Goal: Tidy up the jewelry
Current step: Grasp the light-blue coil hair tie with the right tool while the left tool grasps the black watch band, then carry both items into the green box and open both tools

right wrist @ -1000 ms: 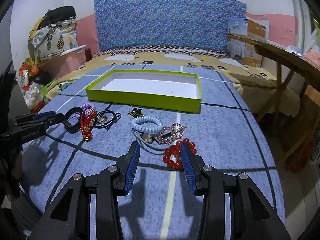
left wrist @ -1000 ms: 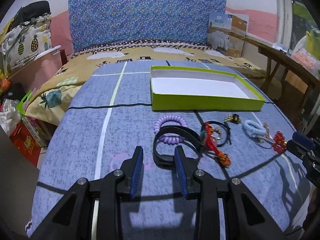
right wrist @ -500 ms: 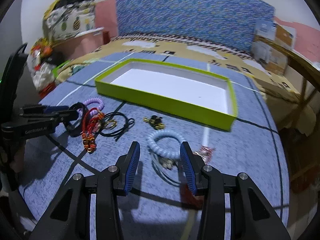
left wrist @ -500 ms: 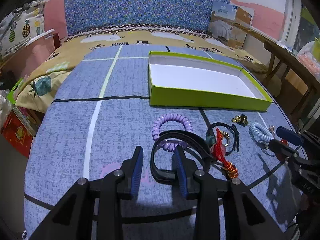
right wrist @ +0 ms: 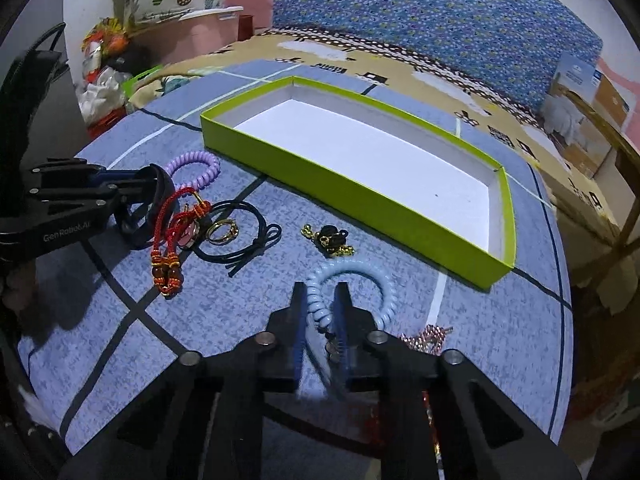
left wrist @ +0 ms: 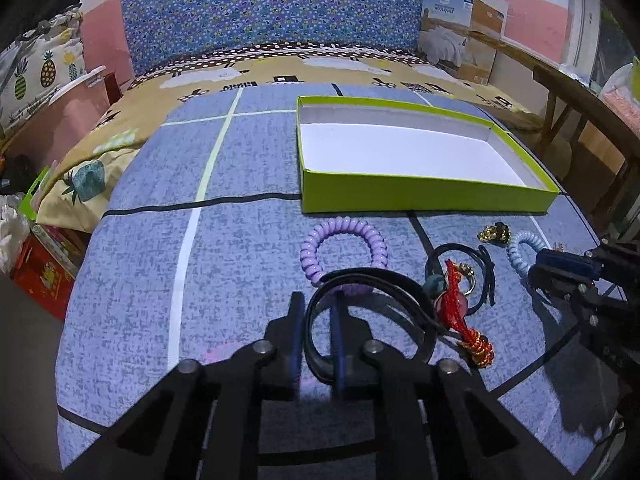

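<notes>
Two grippers are down on the bed at once, both with jaws closing. The left gripper (left wrist: 316, 336) has the near arc of the black band (left wrist: 372, 280) between its jaws; the pads look to be on it. The right gripper (right wrist: 323, 320) is closing on the near side of the pale blue coil tie (right wrist: 352, 280), which sits between its pads.

Handling, judged:
- Black band: light, fairly stiff strap that keeps its loop shape. A pinch across the strap wall should hold. It lies over the lilac coil tie (left wrist: 344, 240), which may drag along on lifting.
- Blue coil: light, springy, smooth plastic. It will stretch and could slip if only one turn is caught, so pinch across several turns.

Destination, presumably: the green box (left wrist: 424, 200), open, white inside, nothing in it, lying beyond the jewelry toward the headboard.

Neighbours on the blanket:
- Red cord charm (right wrist: 172, 236), just beside the black band and touching it; its cords could snag.
- Thin black cord loop (right wrist: 240, 236) with gold rings (right wrist: 222, 232) inside it.
- Small black-and-gold piece (right wrist: 330, 238), between the blue coil and the box.
- Pink chain (right wrist: 430, 336), just right of the right gripper, partly hidden.

Path to the box looks open for both.
</notes>
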Demonstrator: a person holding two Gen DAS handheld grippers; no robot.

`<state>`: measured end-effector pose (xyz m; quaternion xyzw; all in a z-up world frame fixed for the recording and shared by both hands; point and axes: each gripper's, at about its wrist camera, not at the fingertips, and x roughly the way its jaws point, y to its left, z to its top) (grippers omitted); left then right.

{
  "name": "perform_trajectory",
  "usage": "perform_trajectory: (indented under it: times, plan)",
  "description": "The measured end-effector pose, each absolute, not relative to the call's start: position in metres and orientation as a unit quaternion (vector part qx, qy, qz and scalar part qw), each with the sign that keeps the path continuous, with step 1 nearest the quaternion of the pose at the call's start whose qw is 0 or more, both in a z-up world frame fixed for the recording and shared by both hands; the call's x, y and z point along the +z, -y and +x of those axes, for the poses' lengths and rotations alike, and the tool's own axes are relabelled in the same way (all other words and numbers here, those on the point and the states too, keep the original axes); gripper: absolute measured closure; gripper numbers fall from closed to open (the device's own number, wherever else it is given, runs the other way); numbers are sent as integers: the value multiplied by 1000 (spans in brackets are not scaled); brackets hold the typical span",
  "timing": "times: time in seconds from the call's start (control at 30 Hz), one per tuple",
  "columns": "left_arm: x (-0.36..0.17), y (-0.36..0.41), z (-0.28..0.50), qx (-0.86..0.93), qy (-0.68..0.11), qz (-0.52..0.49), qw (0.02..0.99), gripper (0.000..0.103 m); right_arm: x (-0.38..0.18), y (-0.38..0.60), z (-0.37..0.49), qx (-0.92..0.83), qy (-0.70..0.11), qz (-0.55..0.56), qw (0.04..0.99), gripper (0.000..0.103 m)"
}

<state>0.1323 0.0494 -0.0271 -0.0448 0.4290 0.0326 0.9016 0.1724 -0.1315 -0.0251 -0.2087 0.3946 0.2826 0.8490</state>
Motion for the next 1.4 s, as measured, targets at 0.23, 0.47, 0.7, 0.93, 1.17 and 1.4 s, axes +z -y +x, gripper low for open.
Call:
perform_trajectory:
  times: [0.23, 0.47, 0.7, 0.93, 1.17, 1.4]
  plan:
    - [-27, -53, 127, 28, -426, -54, 903, 96, -23, 134, 174, 295, -395, -192, 848, 103]
    - [-27, -52, 122, 21, -427, -53, 902, 96, -26, 129, 175, 334, -416, -199, 822, 97]
    - [-27, -53, 121, 20, -429, -53, 902, 97, -22, 129, 177, 326, -404, -201, 831, 94]
    - [-27, -53, 120, 19, -429, -54, 902, 97, -22, 131, 187, 315, -408, -203, 833, 78]
    - [-27, -51, 122, 18, -429, -47, 902, 97, -31, 130, 198, 309, -430, -206, 823, 78]
    - [-24, -50, 118, 7, -422, -50, 905, 97, -30, 133, 196, 302, -425, -205, 828, 94]
